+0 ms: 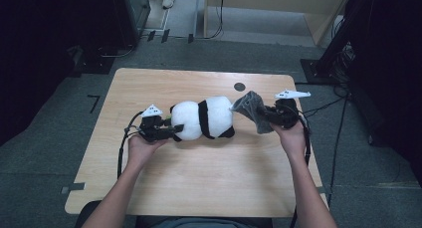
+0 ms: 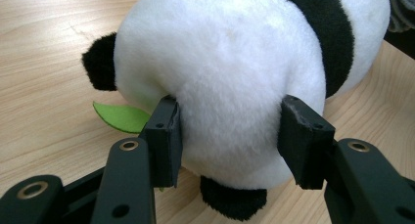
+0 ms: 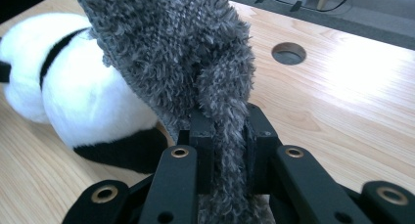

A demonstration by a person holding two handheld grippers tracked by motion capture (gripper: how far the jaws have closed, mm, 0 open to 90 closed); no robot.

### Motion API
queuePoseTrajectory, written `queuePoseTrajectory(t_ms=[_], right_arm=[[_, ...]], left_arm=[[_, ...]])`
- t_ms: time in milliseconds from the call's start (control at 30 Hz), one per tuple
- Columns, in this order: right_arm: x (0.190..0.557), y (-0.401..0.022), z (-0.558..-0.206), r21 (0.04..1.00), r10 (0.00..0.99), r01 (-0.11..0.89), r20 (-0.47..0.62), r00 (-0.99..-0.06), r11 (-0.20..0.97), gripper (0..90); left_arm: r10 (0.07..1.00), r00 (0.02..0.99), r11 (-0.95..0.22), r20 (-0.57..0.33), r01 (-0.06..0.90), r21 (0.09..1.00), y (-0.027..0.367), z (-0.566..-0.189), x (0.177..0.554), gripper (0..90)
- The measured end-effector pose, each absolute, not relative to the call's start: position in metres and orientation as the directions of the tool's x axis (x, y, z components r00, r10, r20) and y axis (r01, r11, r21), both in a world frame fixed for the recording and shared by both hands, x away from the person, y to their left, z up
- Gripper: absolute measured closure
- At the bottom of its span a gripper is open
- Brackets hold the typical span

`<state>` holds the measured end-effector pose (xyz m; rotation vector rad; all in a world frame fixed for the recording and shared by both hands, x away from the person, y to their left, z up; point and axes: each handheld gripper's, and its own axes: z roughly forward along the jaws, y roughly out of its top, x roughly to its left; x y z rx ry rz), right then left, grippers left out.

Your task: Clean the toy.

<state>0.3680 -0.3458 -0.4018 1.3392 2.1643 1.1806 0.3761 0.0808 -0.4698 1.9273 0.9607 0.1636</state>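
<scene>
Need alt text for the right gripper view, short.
The right gripper is shut on a fuzzy grey cloth that rises between its black jaws. Behind it a plush panda lies on the wooden table.

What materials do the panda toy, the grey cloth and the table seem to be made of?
Panda toy: soft plush, probably synthetic; short, dense, matt pile in white and black, which dents between the jaws. Its green leaf looks like flat felt.
Grey cloth: a fuzzy knit or chenille-like fabric; loops and loose fibres show.
Table: pale wood or wood-look laminate; printed or real grain, with a smooth, slight sheen.
</scene>
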Motion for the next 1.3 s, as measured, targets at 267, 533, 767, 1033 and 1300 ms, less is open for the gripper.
queuePoseTrajectory(t_ms=[267,533,767,1033,1300], right_arm=[[0.381,-0.312,-0.409,0.776,0.835,0.579,0.129,-0.535,0.25,78.6],[0.39,-0.298,-0.423,0.767,0.836,0.587,0.125,-0.534,0.26,78.5],[0.392,-0.3,-0.425,0.768,0.835,0.583,0.12,-0.537,0.264,78.3],[0.396,-0.306,-0.42,0.782,0.856,0.577,0.113,-0.504,0.237,78.3],[0.408,-0.29,-0.417,0.786,0.858,0.572,0.112,-0.502,0.232,78.0]], left_arm=[[0.676,0.675,-0.219,-0.296,0.568,0.794,0.082,-0.471,0.376,45.2],[0.671,0.684,-0.214,-0.285,0.547,0.809,0.095,-0.468,0.378,37.1],[0.724,0.654,-0.203,-0.222,0.508,0.837,0.114,-0.464,0.381,38.5],[0.725,0.642,-0.194,-0.248,0.536,0.821,0.124,-0.468,0.402,40.5],[0.672,0.688,-0.206,-0.275,0.531,0.822,0.121,-0.474,0.417,39.8]])
